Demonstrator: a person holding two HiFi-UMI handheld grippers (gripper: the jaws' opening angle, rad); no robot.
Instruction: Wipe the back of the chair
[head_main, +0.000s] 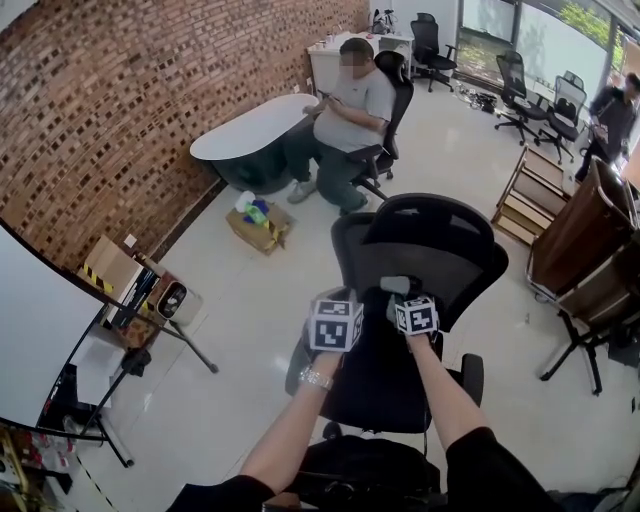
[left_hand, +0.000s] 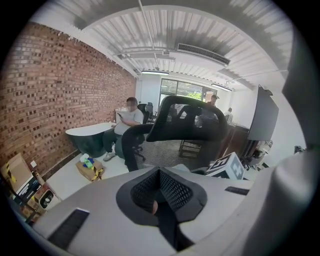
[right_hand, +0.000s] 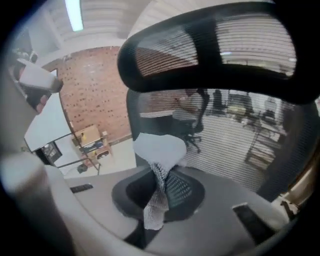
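Grasping a white cloth (right_hand: 157, 150) in the right hand-held gripper (right_hand: 159, 187) at the mesh chair back (right_hand: 240, 145); left hand-held gripper (left_hand: 160, 200) clenched, empty.

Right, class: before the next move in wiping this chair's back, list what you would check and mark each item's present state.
1. Cloth held by the right gripper: ok, it is pinched between the jaws and its free end stands up ahead of them.
2. Cloth touching the chair back: cannot tell; the mesh is close in front, but contact is not clear.
3. Left gripper free: ok, jaws together with nothing in them, beside the right gripper.
4. Chair held steady: not ok, neither gripper grips it.
5. Seated person clear of the work: ok, well beyond the chair, at the round table.
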